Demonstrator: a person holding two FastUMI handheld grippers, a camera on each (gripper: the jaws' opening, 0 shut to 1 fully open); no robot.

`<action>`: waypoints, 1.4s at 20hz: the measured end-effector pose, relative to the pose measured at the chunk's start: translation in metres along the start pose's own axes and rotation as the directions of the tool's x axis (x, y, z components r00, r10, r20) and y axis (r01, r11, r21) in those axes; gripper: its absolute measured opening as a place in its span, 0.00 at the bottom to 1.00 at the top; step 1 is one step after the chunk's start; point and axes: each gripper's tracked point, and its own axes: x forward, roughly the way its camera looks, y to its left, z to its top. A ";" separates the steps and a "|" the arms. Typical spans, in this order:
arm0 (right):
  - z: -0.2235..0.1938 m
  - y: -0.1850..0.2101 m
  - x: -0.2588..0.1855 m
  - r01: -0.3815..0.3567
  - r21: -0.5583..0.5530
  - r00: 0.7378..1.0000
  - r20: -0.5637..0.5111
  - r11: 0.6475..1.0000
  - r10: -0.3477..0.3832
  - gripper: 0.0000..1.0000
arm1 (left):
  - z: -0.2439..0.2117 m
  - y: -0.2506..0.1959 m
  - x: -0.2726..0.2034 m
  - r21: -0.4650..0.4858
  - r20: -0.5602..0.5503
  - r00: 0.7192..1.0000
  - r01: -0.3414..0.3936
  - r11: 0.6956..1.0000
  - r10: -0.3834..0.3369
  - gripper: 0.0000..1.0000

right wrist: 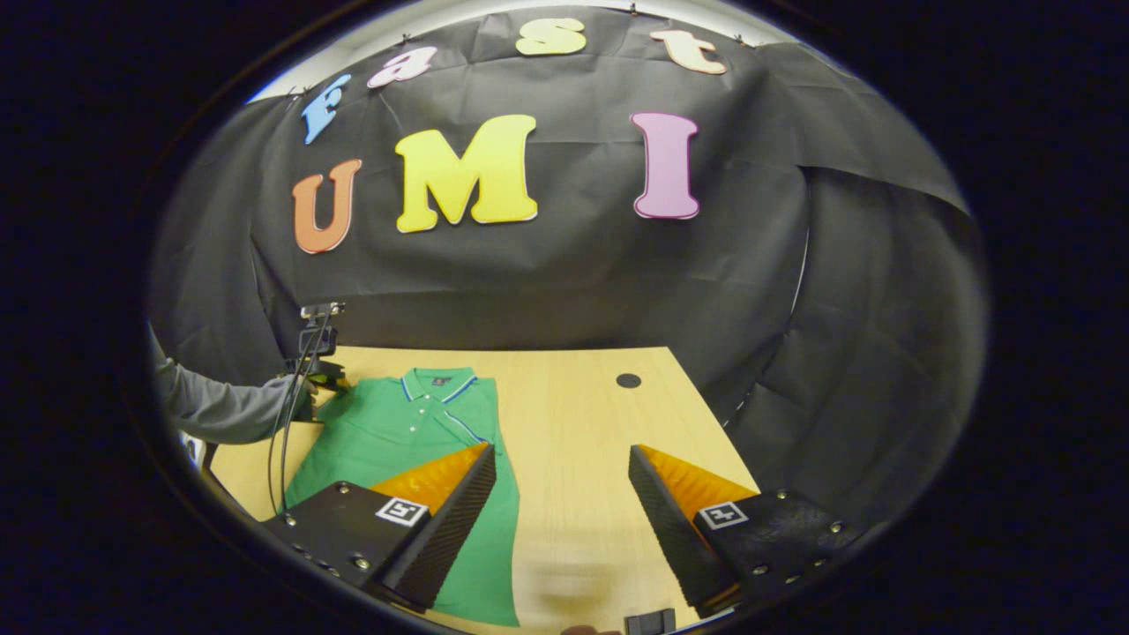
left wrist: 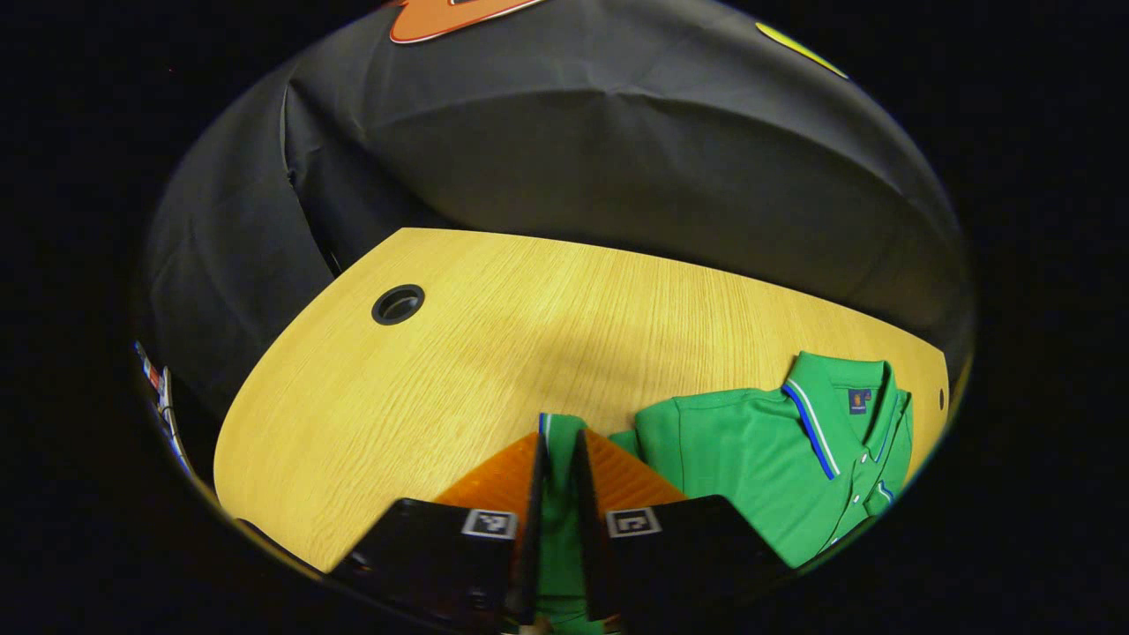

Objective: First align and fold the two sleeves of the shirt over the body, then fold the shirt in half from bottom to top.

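Even overhead light, fisheye-warped edges

Wooden table (right wrist: pixel 573 423), round cable hole (right wrist: pixel 628 380); green shirt (right wrist: pixel 397 432) lying flat.

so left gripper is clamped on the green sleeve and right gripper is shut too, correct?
Not quite. The left gripper is shut on the green shirt's sleeve, but the right gripper is open, its fingers wide apart above the table in the right gripper view.
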 end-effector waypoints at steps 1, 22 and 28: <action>0.002 -0.002 -0.001 0.004 0.006 1.000 0.005 1.000 -0.004 0.95 | -0.002 -0.001 0.003 -0.012 0.002 1.000 0.006 1.000 -0.006 0.13; 0.000 0.001 -0.008 -0.013 0.037 1.000 0.025 0.999 0.012 0.95 | 0.007 -0.101 -0.111 0.016 0.167 0.926 0.342 0.940 -0.340 0.03; 0.000 -0.003 -0.012 -0.016 0.045 0.999 0.036 0.999 0.014 0.95 | -0.028 -0.149 -0.126 0.050 0.116 0.909 0.396 0.917 -0.400 0.03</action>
